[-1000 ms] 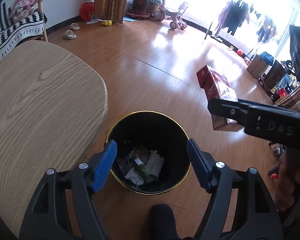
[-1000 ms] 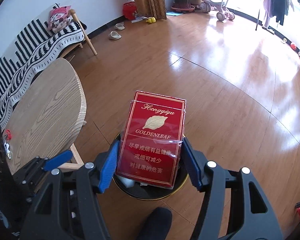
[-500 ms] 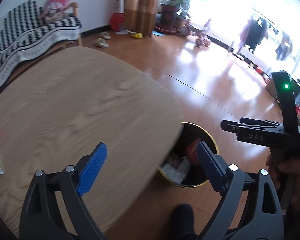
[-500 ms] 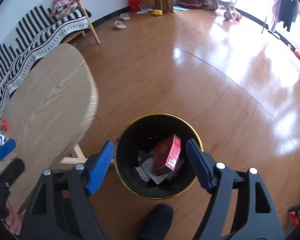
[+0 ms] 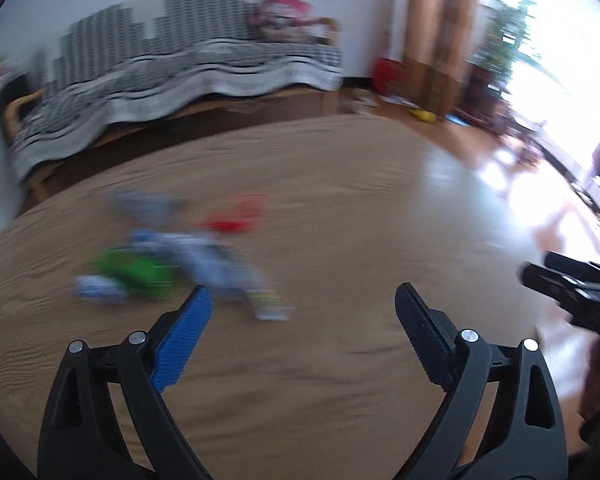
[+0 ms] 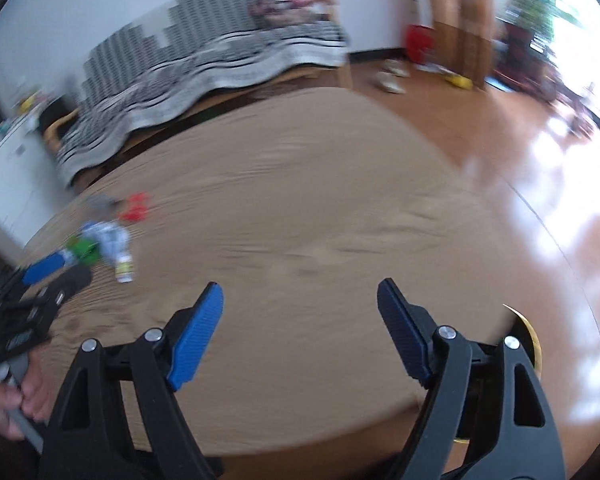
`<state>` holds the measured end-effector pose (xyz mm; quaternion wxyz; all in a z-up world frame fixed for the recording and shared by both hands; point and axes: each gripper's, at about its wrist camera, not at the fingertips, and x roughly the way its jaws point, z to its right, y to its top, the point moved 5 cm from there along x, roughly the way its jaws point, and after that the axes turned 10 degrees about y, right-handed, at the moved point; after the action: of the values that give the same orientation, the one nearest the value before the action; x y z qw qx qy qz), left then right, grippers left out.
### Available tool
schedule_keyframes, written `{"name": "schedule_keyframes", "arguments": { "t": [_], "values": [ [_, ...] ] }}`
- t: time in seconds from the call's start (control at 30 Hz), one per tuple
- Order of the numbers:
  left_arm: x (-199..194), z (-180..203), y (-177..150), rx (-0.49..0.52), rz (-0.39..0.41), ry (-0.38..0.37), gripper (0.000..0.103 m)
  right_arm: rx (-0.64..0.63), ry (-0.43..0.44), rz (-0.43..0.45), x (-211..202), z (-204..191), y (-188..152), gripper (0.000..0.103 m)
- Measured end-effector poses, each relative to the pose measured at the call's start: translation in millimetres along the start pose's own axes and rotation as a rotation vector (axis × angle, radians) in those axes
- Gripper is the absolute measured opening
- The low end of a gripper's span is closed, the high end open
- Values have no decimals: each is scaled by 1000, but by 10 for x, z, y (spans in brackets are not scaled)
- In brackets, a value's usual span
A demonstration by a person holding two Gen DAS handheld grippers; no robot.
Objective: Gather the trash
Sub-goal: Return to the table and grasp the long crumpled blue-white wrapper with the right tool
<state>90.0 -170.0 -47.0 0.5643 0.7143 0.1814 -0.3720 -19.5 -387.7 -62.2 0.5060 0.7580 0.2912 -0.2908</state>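
Observation:
Both views are motion-blurred. Trash lies on the round wooden table (image 5: 360, 200): a green wrapper (image 5: 140, 272), a blue-white wrapper (image 5: 220, 264) and a red scrap (image 5: 236, 216). The same trash shows in the right wrist view, green wrapper (image 6: 85, 249), blue-white wrapper (image 6: 112, 240), red scrap (image 6: 135, 208). My left gripper (image 5: 302, 300) is open and empty, just right of the wrappers. My right gripper (image 6: 300, 298) is open and empty over the table middle. The bin's gold rim (image 6: 534, 344) peeks past the table edge at the right.
A striped sofa (image 5: 180, 64) with a pink cushion stands behind the table. Curtains (image 5: 440, 32) and plants stand at the back right by a bright window. Slippers (image 6: 392, 78) lie on the wooden floor (image 6: 520, 168). A white cabinet (image 6: 8, 168) stands at the left.
The red cigarette pack dropped from my right gripper into the bin. Both grippers have swung left from the bin to over the table, toward the wrappers.

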Motion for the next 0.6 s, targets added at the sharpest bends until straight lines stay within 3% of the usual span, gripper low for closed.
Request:
{"name": "schedule_keyframes", "arguments": {
  "t": [0.13, 0.27, 0.6],
  "values": [
    [222, -840, -53, -53, -19, 114, 90, -102, 96, -50, 469, -719, 102, 77],
    [433, -1335, -154, -33, -47, 178, 90, -193, 132, -89, 912, -1238, 152, 77],
    [717, -1737, -288, -28, -63, 171, 90, -330, 120, -130, 1855, -1907, 302, 65]
  ]
}}
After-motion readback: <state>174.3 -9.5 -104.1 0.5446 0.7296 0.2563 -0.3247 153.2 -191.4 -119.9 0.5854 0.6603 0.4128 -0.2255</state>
